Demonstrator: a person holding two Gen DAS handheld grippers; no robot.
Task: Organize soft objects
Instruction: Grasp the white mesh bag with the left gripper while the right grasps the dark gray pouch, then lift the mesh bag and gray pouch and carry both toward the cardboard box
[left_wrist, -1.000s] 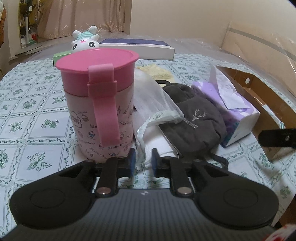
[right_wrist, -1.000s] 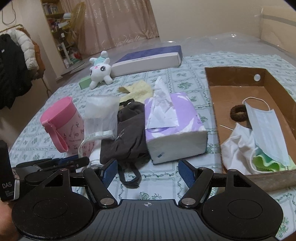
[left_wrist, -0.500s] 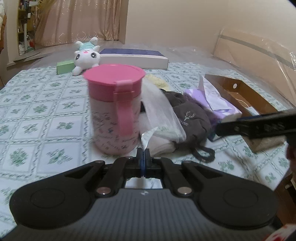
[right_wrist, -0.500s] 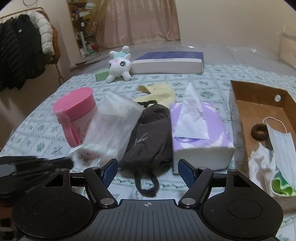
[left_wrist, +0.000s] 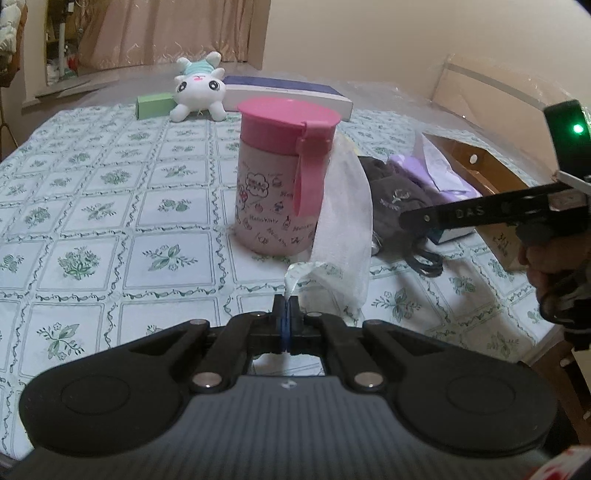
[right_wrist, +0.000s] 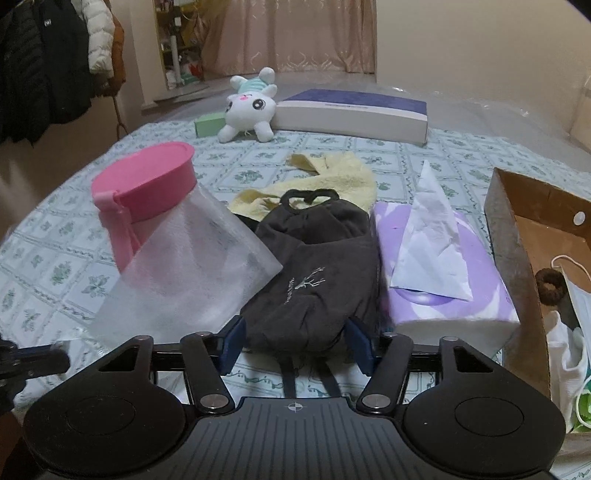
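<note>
My left gripper (left_wrist: 285, 308) is shut on a corner of a translucent white pouch (left_wrist: 343, 229), which hangs up off the cloth and leans on the pink cup (left_wrist: 286, 177). In the right wrist view that pouch (right_wrist: 181, 280) covers the cup's (right_wrist: 147, 184) side. My right gripper (right_wrist: 295, 341) straddles the near end of a dark grey cloth pouch (right_wrist: 314, 273) with an antler stitch. Its jaws are closing, the blue pads (right_wrist: 232, 338) just beside the cloth. The right gripper (left_wrist: 480, 212) also shows at the right of the left wrist view.
A purple tissue pack (right_wrist: 443, 273) lies right of the dark pouch, a yellow cloth (right_wrist: 332, 177) behind it. The cardboard box (right_wrist: 506, 229) at right holds a hair tie (right_wrist: 550, 286) and white cloth (right_wrist: 565, 354). A plush bunny (right_wrist: 251, 107), green block (right_wrist: 208, 123) and blue-white box (right_wrist: 354, 110) sit far back.
The left jaws shut on the white pouch's corner and drew it back and up. The right gripper moved in over the dark pouch and its jaws narrowed.
</note>
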